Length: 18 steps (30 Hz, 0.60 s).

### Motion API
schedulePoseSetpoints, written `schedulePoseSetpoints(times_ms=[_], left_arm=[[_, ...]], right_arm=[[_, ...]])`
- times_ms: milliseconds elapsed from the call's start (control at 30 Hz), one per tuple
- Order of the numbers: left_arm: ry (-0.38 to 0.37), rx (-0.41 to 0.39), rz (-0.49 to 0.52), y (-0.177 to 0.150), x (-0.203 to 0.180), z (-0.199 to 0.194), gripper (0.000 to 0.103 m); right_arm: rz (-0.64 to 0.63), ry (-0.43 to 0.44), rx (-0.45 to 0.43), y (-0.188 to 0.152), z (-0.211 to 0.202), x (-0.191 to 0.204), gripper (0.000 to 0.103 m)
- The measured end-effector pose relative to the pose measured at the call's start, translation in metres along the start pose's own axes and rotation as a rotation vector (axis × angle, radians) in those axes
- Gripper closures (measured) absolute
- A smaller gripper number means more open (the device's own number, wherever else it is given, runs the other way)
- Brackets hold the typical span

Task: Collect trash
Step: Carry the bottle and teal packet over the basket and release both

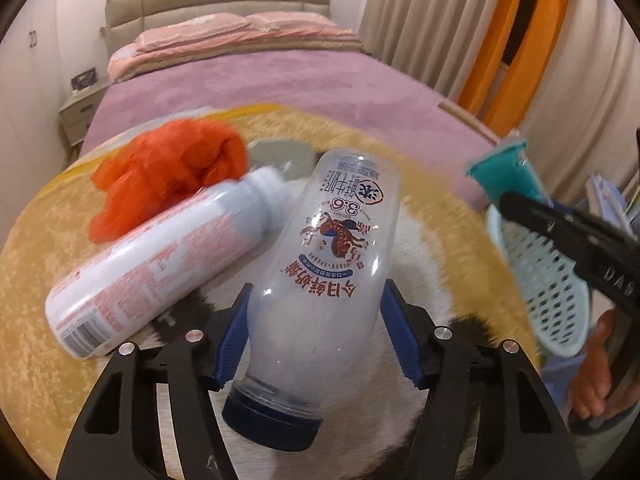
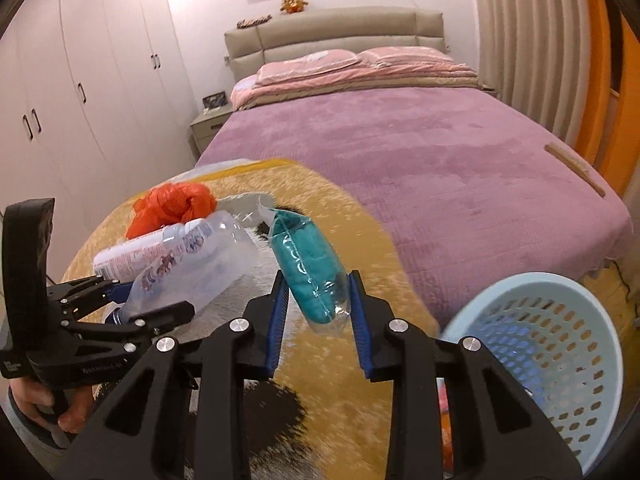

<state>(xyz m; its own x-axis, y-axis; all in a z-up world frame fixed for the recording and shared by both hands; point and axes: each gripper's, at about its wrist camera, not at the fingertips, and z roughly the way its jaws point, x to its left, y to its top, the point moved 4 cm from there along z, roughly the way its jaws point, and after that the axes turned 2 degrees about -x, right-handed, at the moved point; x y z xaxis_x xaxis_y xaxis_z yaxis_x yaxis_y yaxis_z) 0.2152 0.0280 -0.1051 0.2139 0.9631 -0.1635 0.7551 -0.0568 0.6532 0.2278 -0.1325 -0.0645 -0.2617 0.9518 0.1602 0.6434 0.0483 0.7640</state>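
Bedroom clutter around you, crumpled orange plastic bag (image 1: 168, 176) and white spray can (image 1: 160, 268) lying ahead on yellow blanket (image 1: 36, 280), pale-blue perforated basket (image 2: 540, 352) right, your left gripper (image 1: 316, 340) clamping clear milk bottle (image 1: 328, 256), blue cap toward you, your right gripper (image 2: 318, 312) clamping teal plastic pouch (image 2: 308, 268), upright.

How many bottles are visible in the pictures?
2. The clear milk bottle sits between the left gripper fingers; the white bottle lies on the yellow blanket beside it. Others may be hidden.
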Motion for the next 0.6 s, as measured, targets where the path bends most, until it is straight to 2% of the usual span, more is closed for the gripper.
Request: schedulePoseSetpoints(times_ms=[300,533,600], left_arm=[[-0.123,-0.075,0.085,0.022,-0.069,-0.015,0.043],[-0.207,-0.059,0.157,0.028,-0.14,0.001,0.043],[-0.252,-0.026,0.159,0.026,-0.154,0.01,0.043]], right_arm=[[0.105,-0.075,-0.039,-0.011,-0.04,-0.052,0.076],[0.241,-0.144,-0.02,-0.031,-0.061,-0.108,0.076],[0.305,-0.163,0.0,-0.041,-0.063,-0.128,0.076]])
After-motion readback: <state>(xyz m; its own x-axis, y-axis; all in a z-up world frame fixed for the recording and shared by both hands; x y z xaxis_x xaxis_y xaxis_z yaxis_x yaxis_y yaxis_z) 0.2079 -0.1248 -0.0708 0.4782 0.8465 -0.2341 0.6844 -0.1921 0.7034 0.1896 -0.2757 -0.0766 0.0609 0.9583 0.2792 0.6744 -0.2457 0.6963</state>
